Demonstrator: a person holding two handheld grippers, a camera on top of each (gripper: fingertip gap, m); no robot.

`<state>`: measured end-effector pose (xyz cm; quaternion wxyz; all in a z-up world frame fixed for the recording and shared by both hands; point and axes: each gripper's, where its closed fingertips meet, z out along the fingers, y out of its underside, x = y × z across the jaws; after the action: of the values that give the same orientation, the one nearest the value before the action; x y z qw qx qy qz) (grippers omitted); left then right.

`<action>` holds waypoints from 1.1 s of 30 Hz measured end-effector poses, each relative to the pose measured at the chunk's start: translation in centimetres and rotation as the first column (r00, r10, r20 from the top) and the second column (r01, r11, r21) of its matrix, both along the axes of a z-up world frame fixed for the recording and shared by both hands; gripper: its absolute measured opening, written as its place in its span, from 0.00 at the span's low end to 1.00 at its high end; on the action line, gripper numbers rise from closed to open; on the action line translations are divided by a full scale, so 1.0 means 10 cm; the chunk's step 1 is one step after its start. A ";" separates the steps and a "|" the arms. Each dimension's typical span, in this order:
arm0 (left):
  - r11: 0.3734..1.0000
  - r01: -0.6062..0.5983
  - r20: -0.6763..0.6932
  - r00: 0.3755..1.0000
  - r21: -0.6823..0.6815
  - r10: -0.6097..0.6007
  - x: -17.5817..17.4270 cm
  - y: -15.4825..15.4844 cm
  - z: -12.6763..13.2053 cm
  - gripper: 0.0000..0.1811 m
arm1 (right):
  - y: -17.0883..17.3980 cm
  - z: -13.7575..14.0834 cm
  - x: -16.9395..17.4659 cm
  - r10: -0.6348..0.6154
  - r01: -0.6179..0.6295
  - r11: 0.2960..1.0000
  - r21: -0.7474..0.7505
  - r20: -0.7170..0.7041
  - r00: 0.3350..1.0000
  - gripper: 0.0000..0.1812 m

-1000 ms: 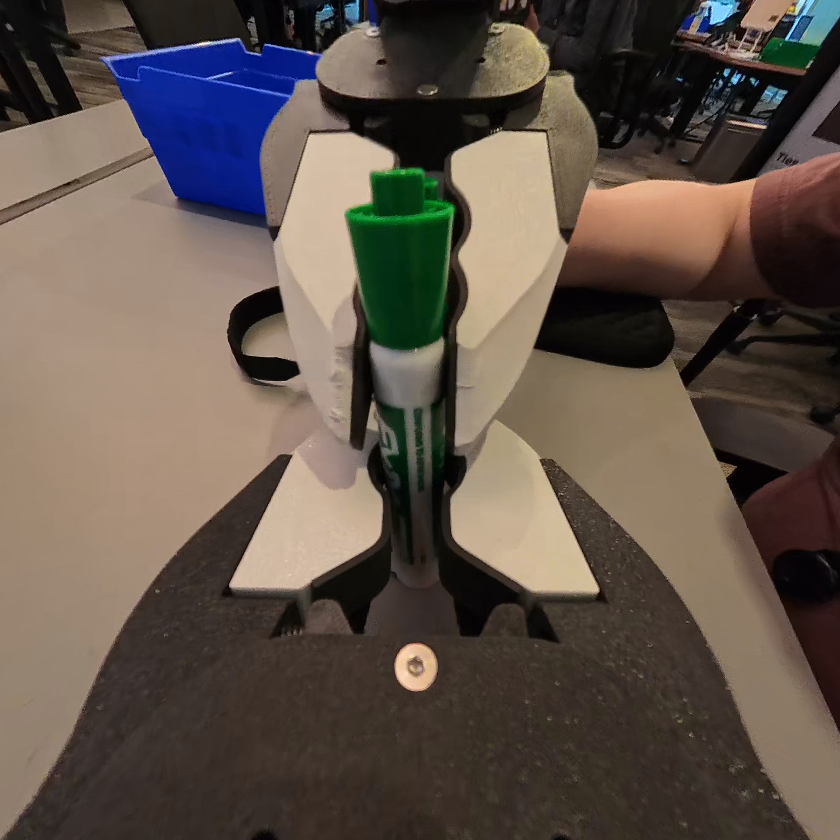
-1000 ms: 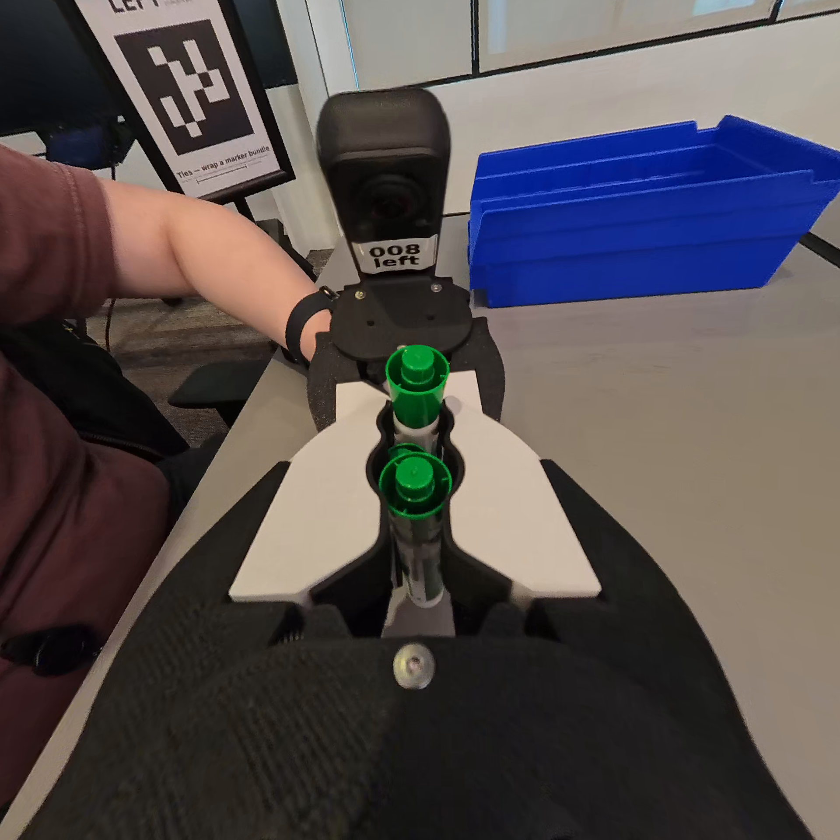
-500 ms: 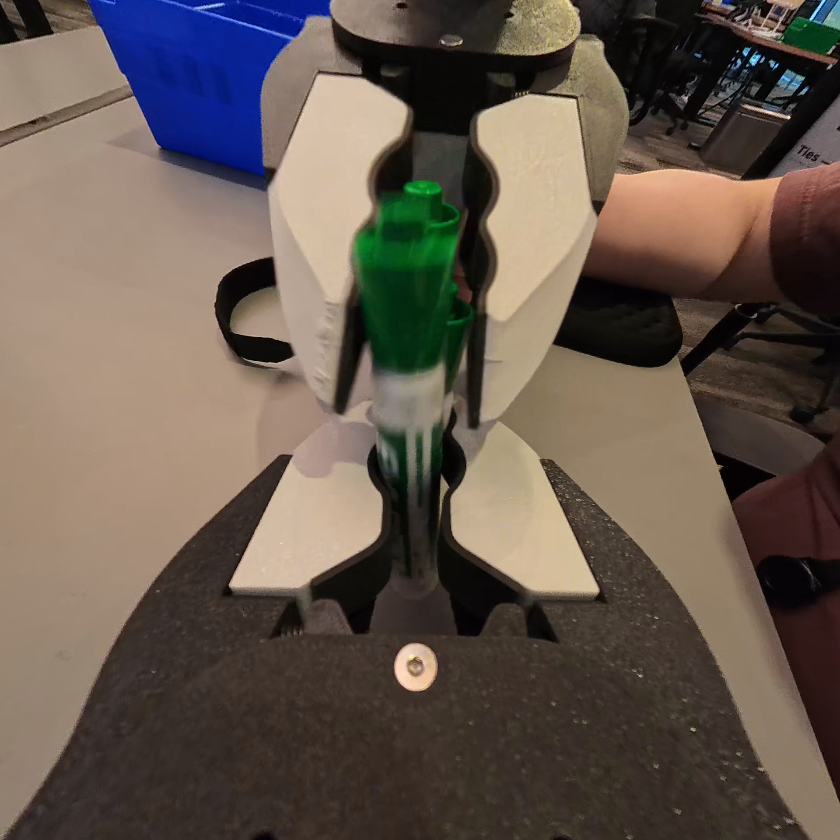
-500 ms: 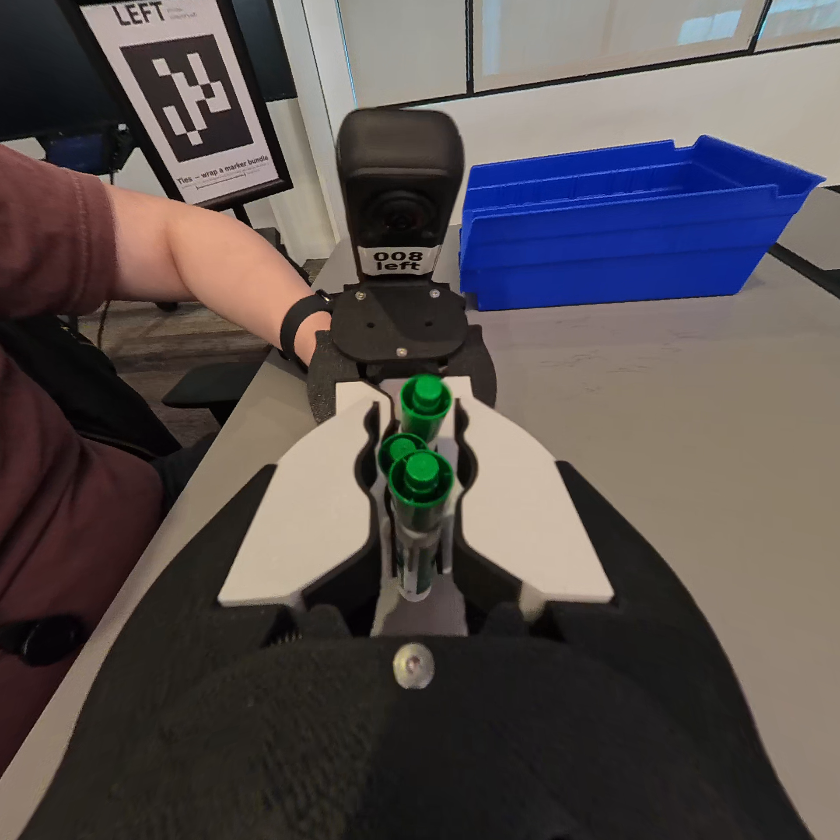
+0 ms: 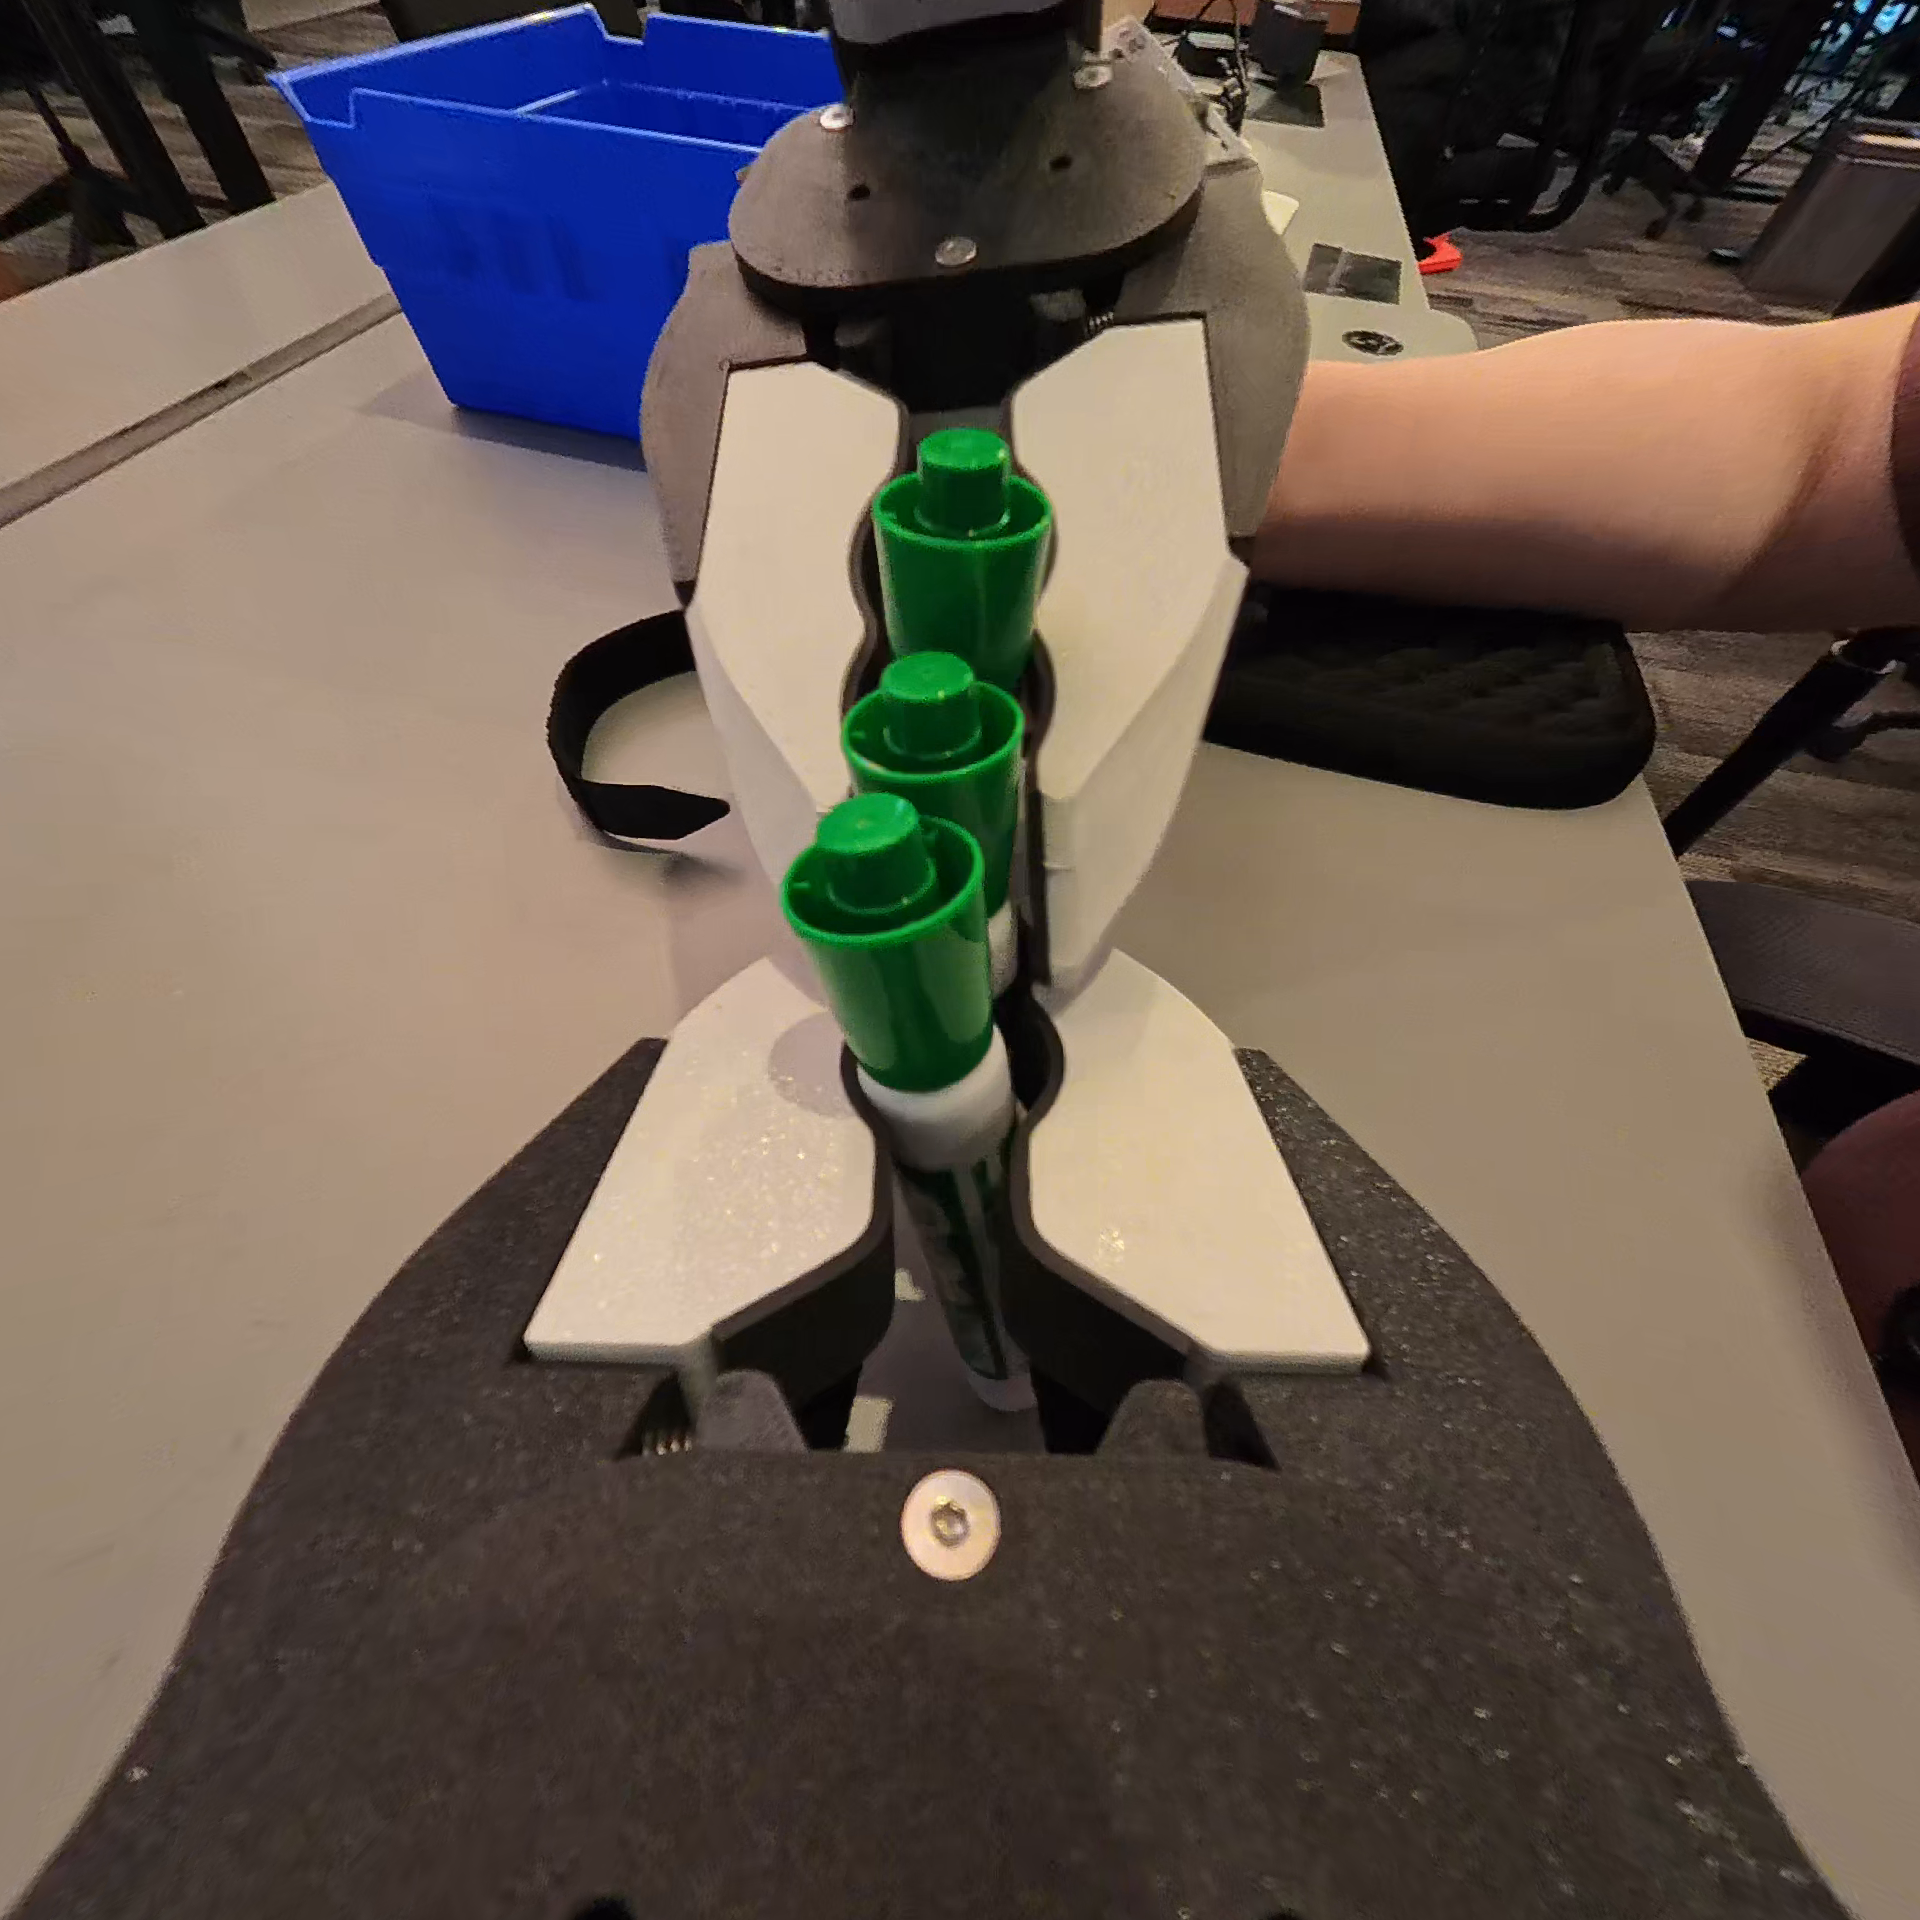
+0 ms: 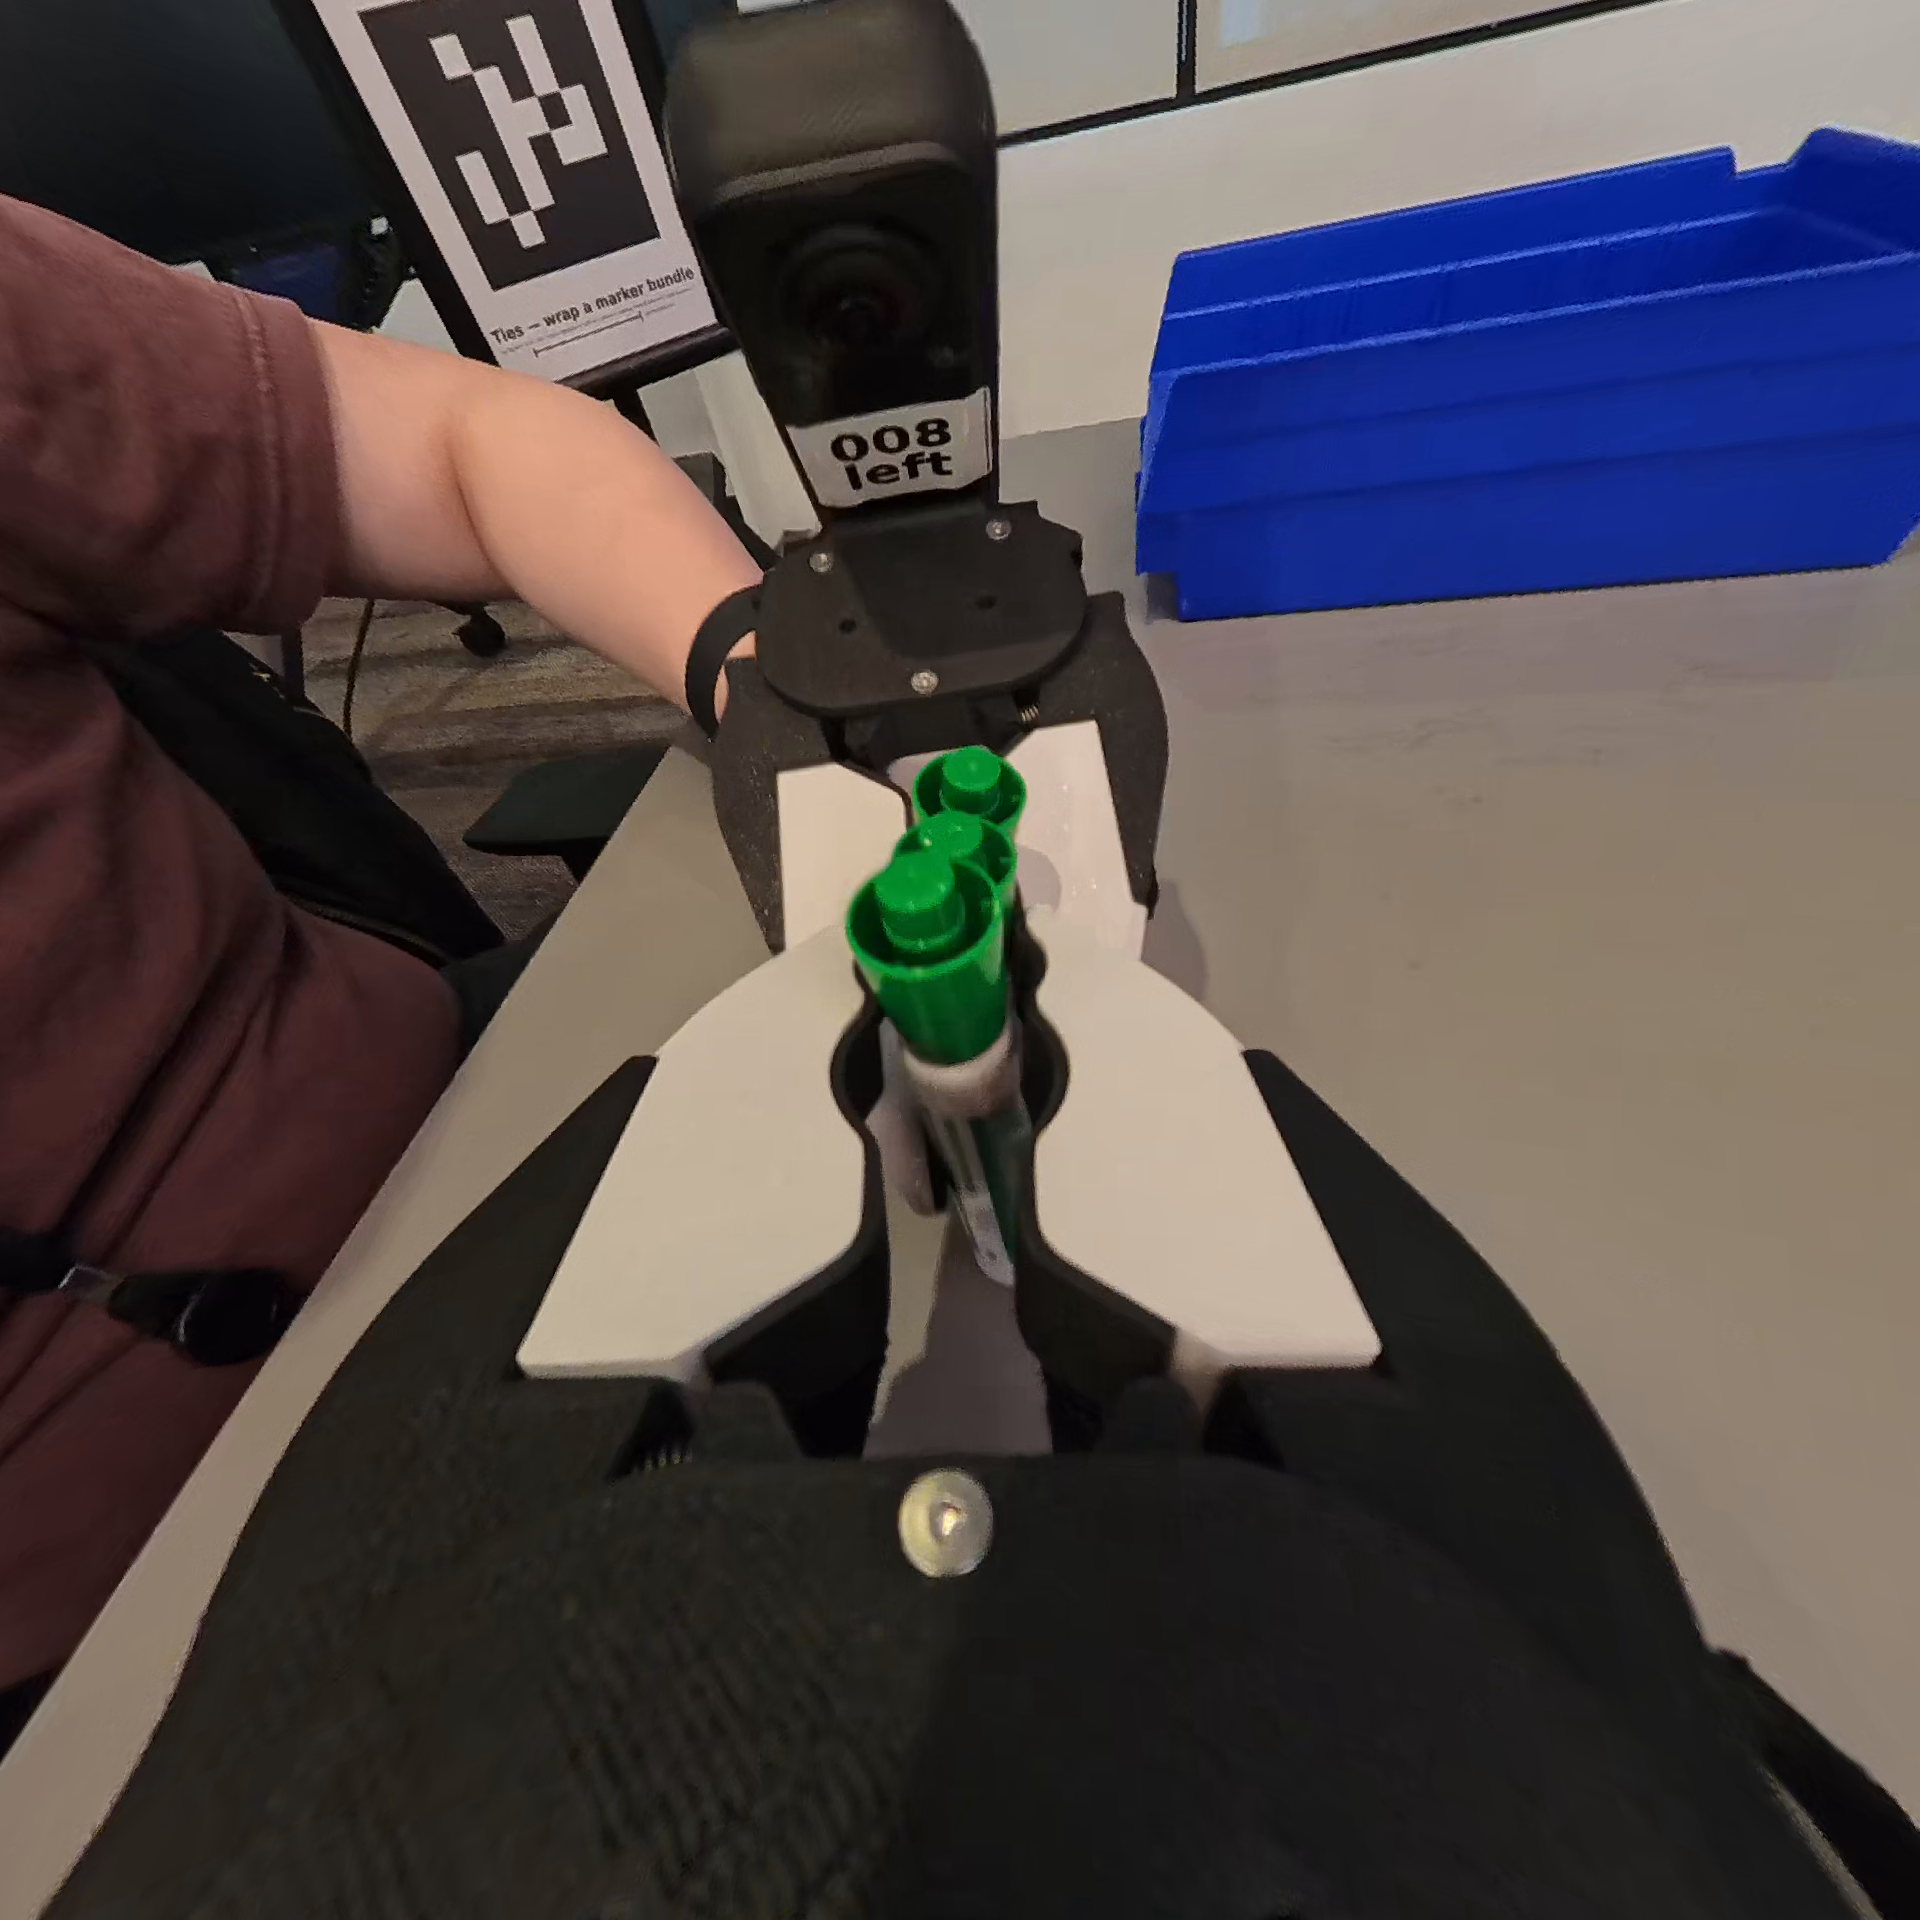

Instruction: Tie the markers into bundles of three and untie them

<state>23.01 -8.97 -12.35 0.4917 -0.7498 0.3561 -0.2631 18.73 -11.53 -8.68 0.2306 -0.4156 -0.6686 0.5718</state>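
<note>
Green markers (image 5: 940, 790) stand clamped between both facing hand-held grippers.

Three green-capped white-barrelled plastic markers (image 5: 940, 821); white-fingered black-bodied left claw (image 5: 951, 1049); plain grey desk (image 5: 260, 831); solid blue plastic bin (image 6: 1538, 416); black-and-white patterned sign (image 6: 520, 156).

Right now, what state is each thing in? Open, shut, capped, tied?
green markers, three, capped, standing in a row, no tie visible
left gripper, shut on green markers
right gripper, shut on green markers
blue bin, open-topped, apart from both grippers
</note>
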 end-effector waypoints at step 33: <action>0.998 -0.040 -0.127 0.991 0.045 0.045 0.00 0.01 -0.11 0.10 | 0.11 -0.01 0.25 0.010 -0.016 0.994 0.111 0.061 0.998 0.13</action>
<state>23.06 -8.85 -13.44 0.4891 -0.7620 0.3761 -0.1964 21.24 -10.44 -8.79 0.2296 -0.4147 -0.7088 0.5224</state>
